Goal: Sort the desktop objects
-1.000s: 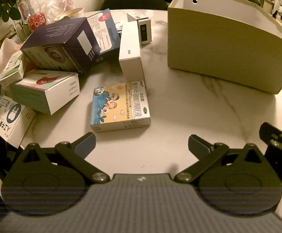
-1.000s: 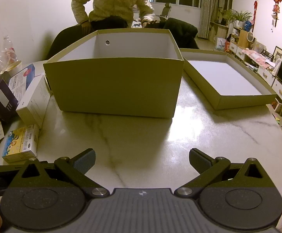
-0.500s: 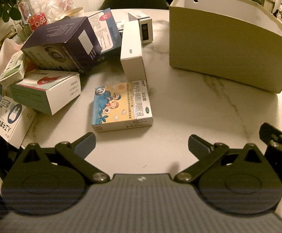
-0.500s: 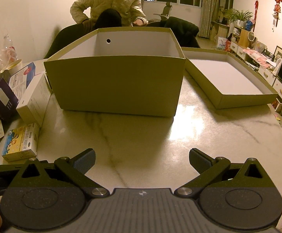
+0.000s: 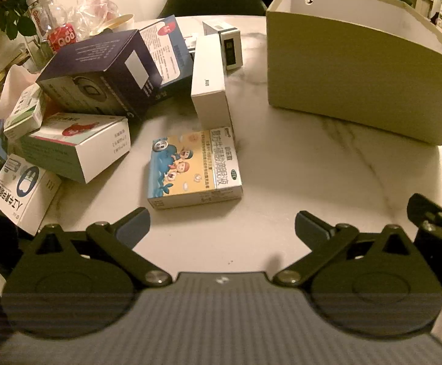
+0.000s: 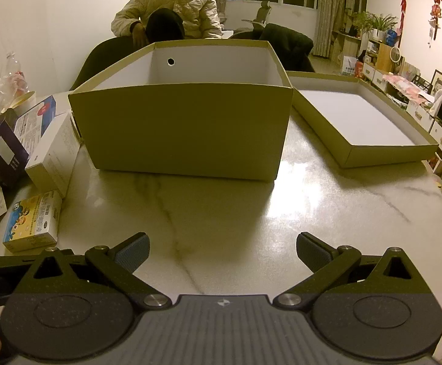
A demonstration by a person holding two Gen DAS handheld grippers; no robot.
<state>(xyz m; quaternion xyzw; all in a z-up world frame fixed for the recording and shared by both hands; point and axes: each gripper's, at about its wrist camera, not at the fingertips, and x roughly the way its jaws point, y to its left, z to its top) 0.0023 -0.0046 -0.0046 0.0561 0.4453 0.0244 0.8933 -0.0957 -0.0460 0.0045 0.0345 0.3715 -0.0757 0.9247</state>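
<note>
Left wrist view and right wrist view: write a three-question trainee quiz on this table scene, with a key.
1. True or false: the left gripper is shut on the cartoon medicine box.
2. Multiple choice: the lid of the big cardboard box lies A) on the box, B) beside it on the table, inner side up, C) under the white carton.
3. Fill in: the right gripper is ____, holding nothing.

Key: 1 false, it is open, with the box lying flat ahead of its fingers. 2 B. 3 open.
</note>
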